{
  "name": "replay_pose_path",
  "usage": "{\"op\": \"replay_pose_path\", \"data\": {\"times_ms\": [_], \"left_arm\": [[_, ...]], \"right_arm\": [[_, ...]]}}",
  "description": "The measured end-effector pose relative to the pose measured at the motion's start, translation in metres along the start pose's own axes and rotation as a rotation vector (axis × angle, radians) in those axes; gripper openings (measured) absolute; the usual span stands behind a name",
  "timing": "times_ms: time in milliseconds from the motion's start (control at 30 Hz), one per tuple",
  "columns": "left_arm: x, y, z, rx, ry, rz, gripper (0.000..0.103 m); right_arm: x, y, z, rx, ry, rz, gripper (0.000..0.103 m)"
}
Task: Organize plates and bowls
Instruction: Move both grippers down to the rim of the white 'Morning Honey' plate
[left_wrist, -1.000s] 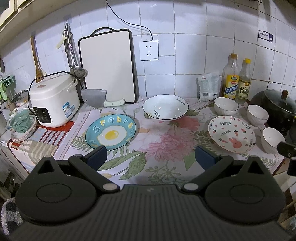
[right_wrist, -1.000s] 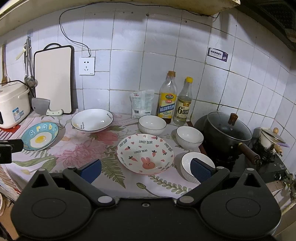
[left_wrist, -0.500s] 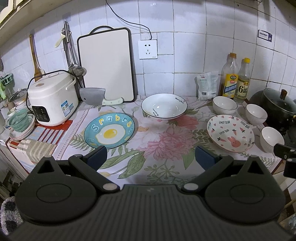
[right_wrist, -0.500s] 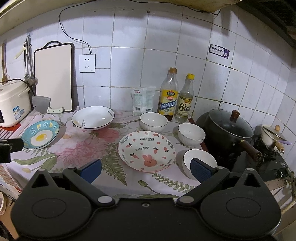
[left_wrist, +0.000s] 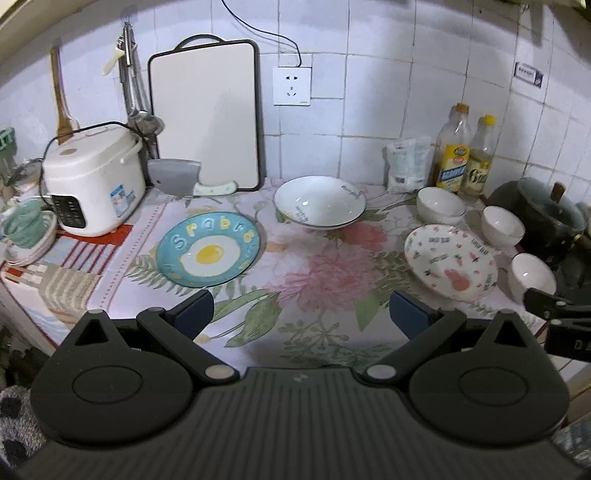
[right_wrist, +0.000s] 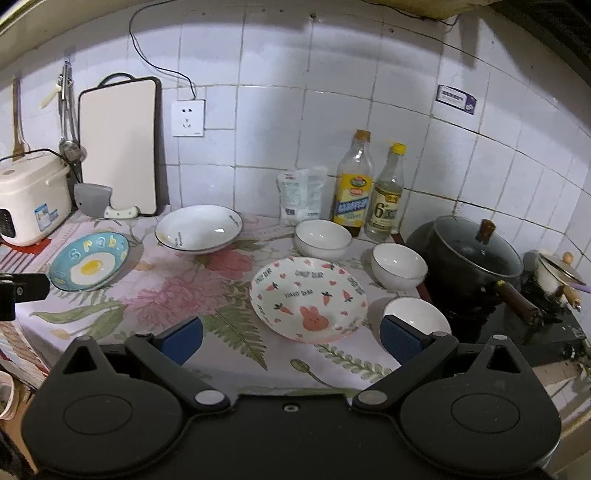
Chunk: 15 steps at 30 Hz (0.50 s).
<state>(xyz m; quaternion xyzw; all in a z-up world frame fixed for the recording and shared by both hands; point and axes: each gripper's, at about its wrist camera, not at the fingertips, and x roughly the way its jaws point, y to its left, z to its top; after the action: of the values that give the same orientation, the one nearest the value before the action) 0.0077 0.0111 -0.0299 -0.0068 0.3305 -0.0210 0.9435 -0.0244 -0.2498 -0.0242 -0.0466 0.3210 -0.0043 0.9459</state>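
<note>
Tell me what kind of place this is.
A home kitchen counter, most likely. A rice cooker and a cutting board stand against a tiled wall, oil bottles sit beside a lidded pot on a stove, and bowls and plates lie on a flowered cloth.

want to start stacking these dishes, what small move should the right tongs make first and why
Probably ease the right tongs forward and down toward the bunny plate. They are open and empty, and that plate lies straight ahead, nearest them, with three small bowls around it to stack afterwards.
</note>
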Motion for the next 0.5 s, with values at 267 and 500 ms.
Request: {"op": "replay_pose_path", "data": {"times_ms": [267, 500], "left_arm": [[0.010, 0.022, 0.036, -0.044, -0.061, -0.023, 0.101], [0.044, 0.034, 0.060, -0.093, -0.048, -0.044, 0.101]], "right_arm": [[0.016, 0.002, 0.035, 0.005, -0.138, 0.151, 0.103], [0.048, 0.000, 0.050, 0.115, -0.266, 0.383, 0.103]]}}
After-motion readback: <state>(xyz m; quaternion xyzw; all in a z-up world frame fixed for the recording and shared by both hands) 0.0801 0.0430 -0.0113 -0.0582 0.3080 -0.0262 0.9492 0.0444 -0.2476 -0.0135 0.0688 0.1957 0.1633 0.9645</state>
